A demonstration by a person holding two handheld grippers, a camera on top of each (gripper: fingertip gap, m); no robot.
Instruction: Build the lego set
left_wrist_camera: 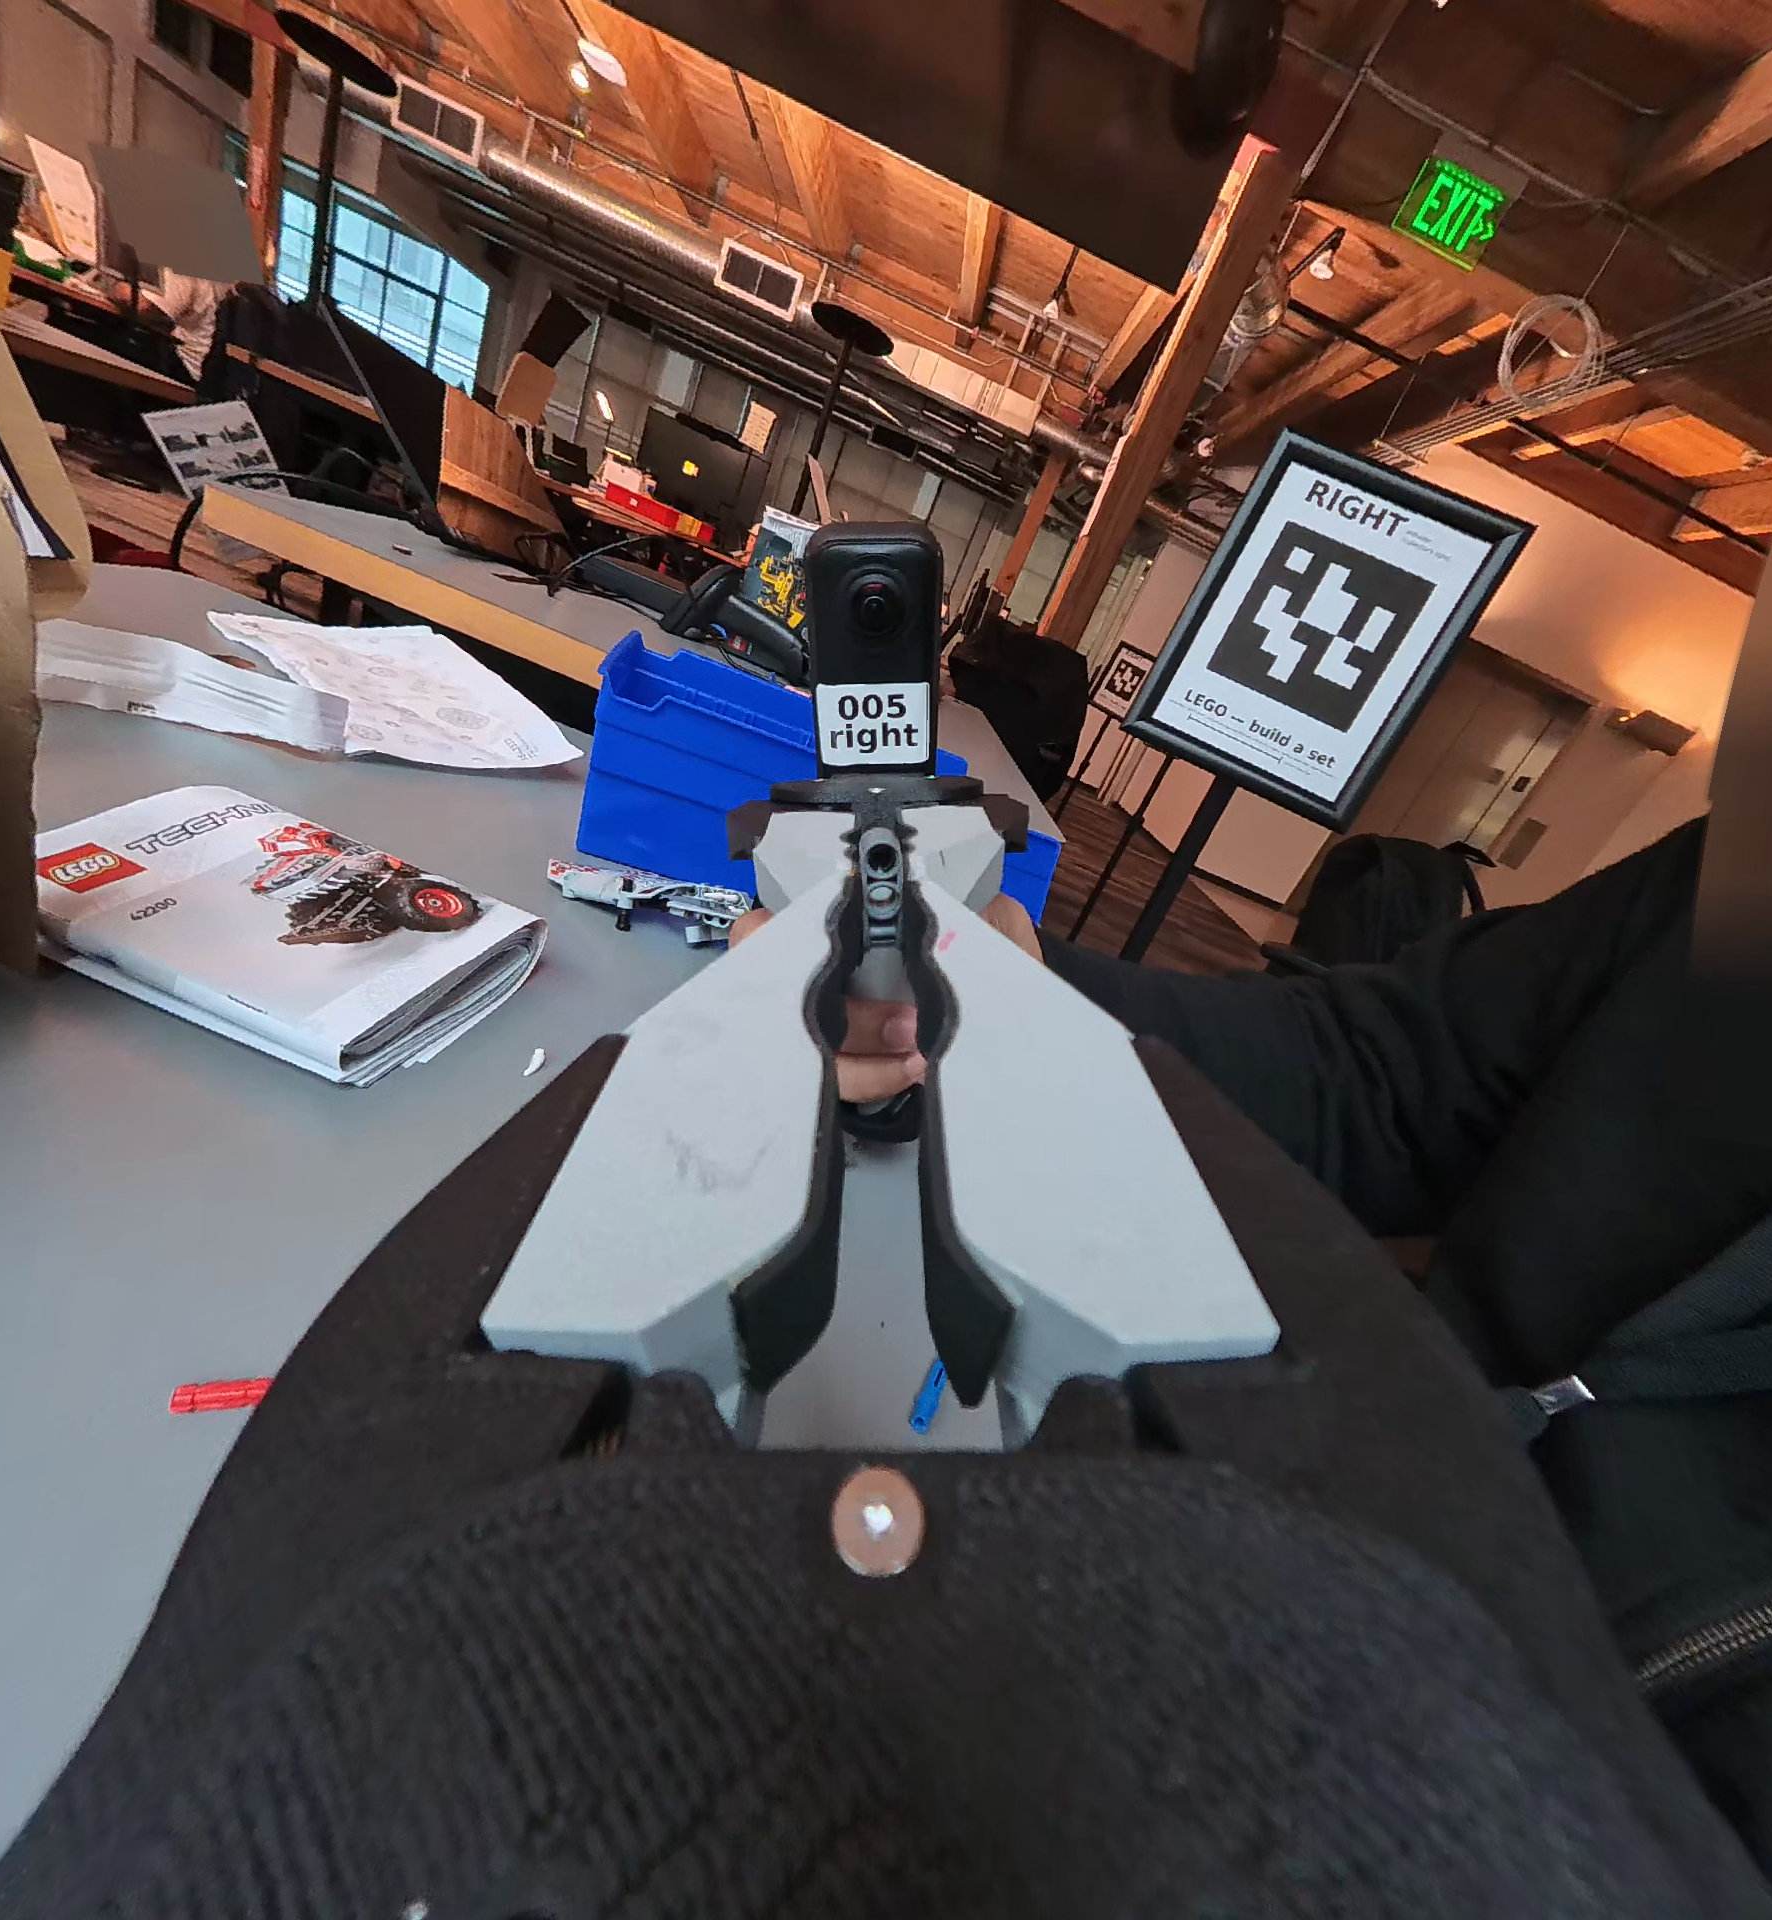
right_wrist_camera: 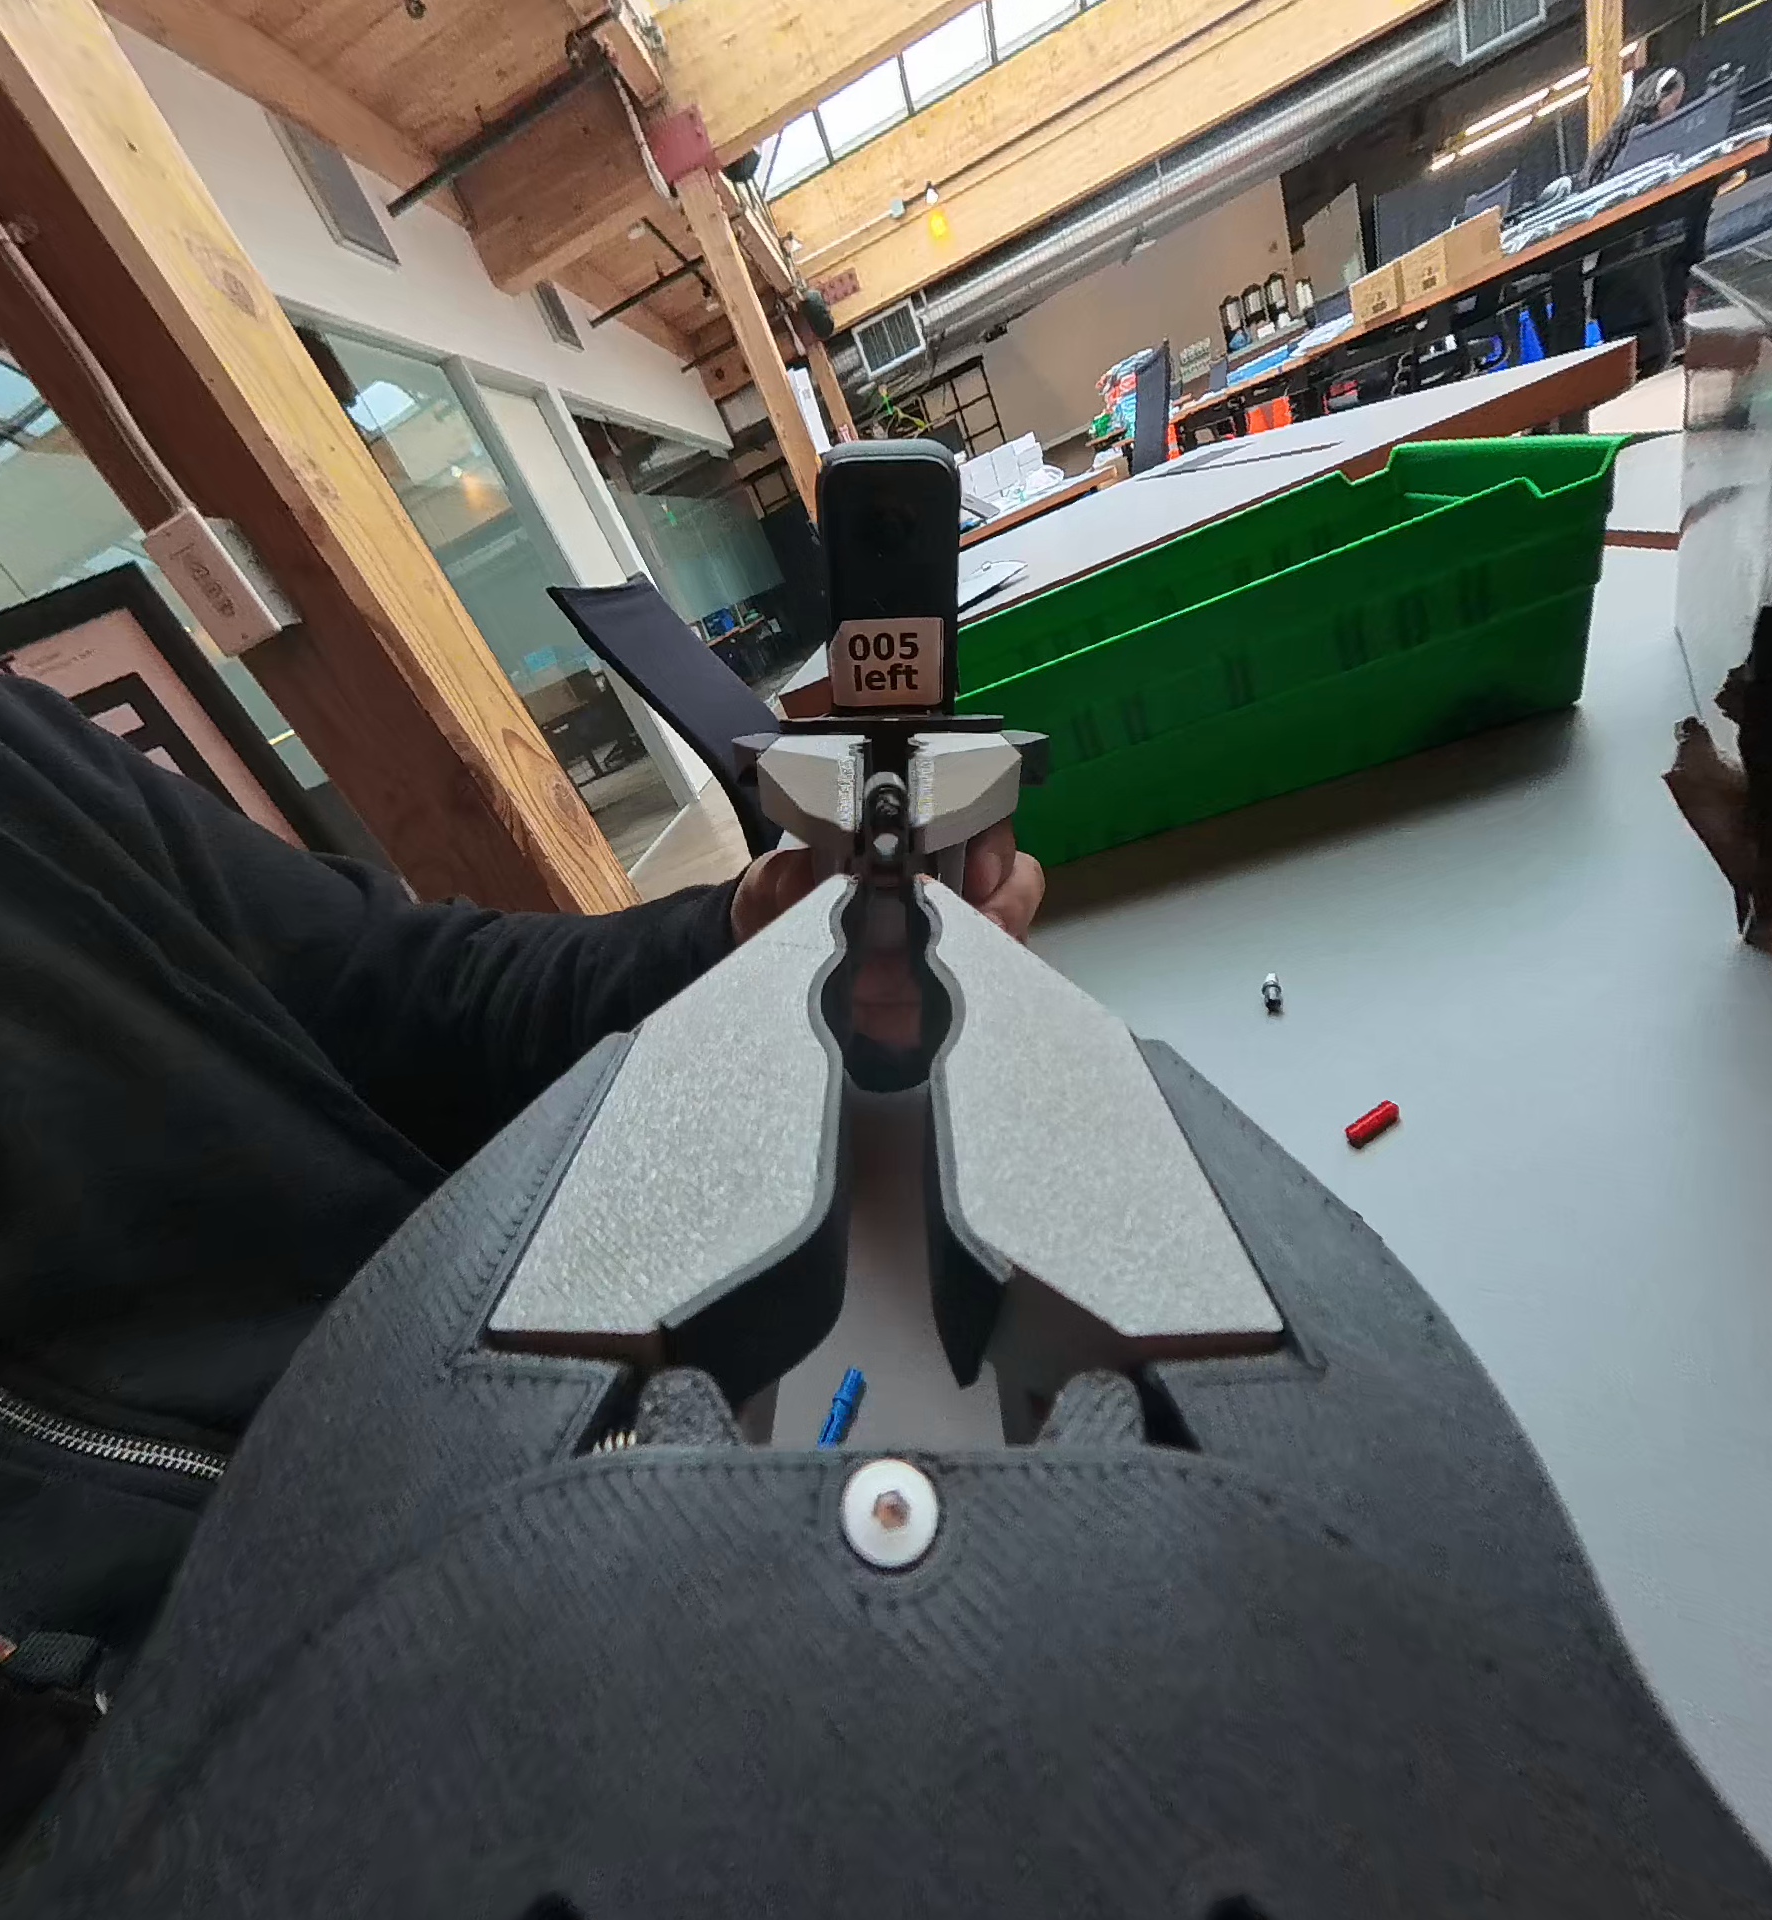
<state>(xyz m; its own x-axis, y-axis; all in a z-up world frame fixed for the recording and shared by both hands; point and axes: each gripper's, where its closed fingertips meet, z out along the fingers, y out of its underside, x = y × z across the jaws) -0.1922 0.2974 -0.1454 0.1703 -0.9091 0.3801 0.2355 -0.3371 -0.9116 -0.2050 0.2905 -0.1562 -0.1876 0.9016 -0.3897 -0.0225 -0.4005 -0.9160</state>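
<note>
Nearest, under the two grippers, a blue pin (left_wrist_camera: 927,1395) lies loose on the grey table (left_wrist_camera: 134,1195), with a red pin (left_wrist_camera: 220,1395) off to the left in the left wrist view; in the right wrist view a small grey pin (right_wrist_camera: 1273,991) lies farther out. The grippers point tip to tip above the table. The left gripper (left_wrist_camera: 882,925) has its fingers nearly together, pinched on a dark grey beam (left_wrist_camera: 882,883) seen end-on; the right gripper (right_wrist_camera: 887,883) also looks nearly closed at the same small part, though which tool truly bears it I cannot tell for sure. I judge this a joining or hand-over step in mid-air. Farther left lies the booklet (left_wrist_camera: 279,925), and beyond it a small grey-white sub-assembly (left_wrist_camera: 643,891) beside the blue bin (left_wrist_camera: 684,748); loose paper sheets (left_wrist_camera: 342,686) lie farther still. A green bin (right_wrist_camera: 1277,644) stands far right in the right wrist view. The build seems early: one small cluster is made, pins remain unplaced, and most of the model is left to do.
</note>
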